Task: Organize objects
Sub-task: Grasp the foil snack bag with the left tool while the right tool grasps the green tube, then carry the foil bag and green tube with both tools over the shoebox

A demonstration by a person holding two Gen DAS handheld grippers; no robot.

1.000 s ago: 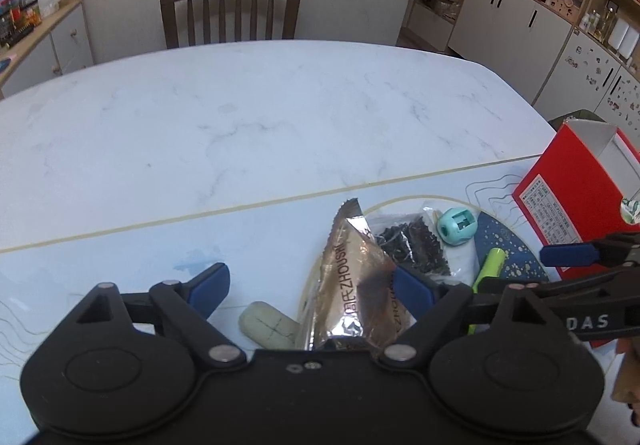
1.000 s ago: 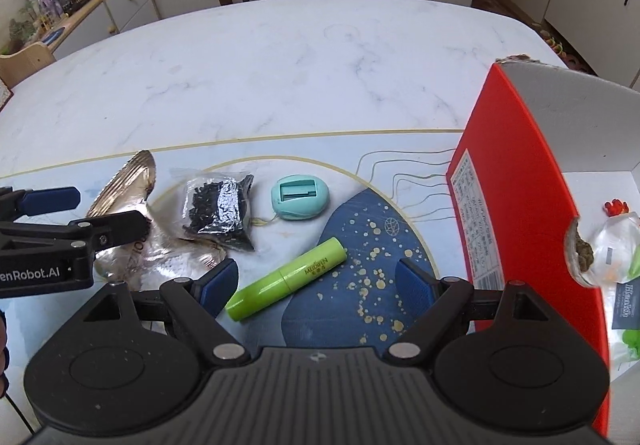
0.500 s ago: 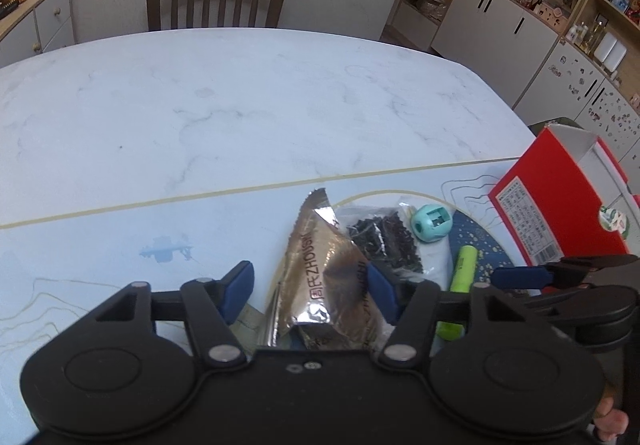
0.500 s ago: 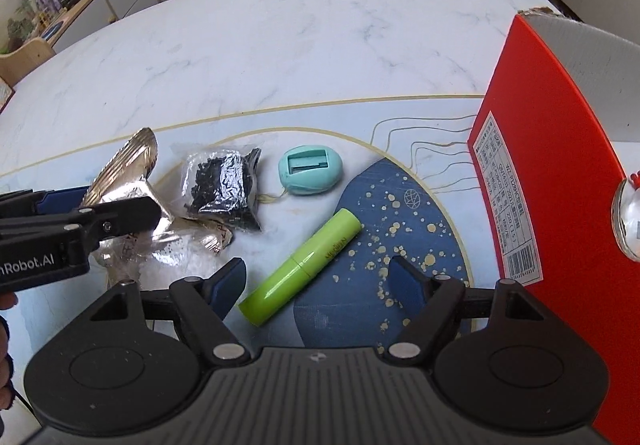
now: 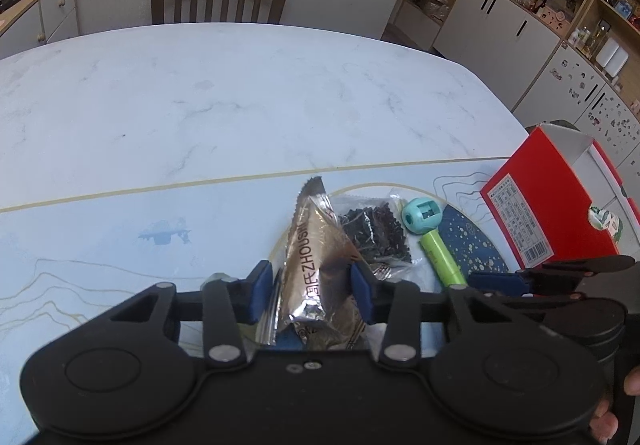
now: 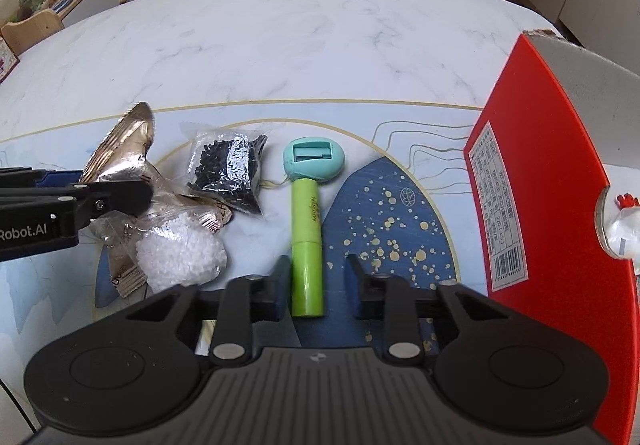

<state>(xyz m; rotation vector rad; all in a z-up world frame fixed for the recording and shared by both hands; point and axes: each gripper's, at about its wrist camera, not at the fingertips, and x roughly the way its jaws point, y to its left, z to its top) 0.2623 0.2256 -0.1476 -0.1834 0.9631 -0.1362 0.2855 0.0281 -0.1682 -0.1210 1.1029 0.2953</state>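
My left gripper point(image 5: 308, 295) fingers pinch the foil packet point(image 5: 316, 265) near the bench's near edge. My right gripper point(image 6: 320, 287) fingers, narrowed, seemingly straddle the green tube point(image 6: 306, 245) without touching; closing off-centre could roll it away.
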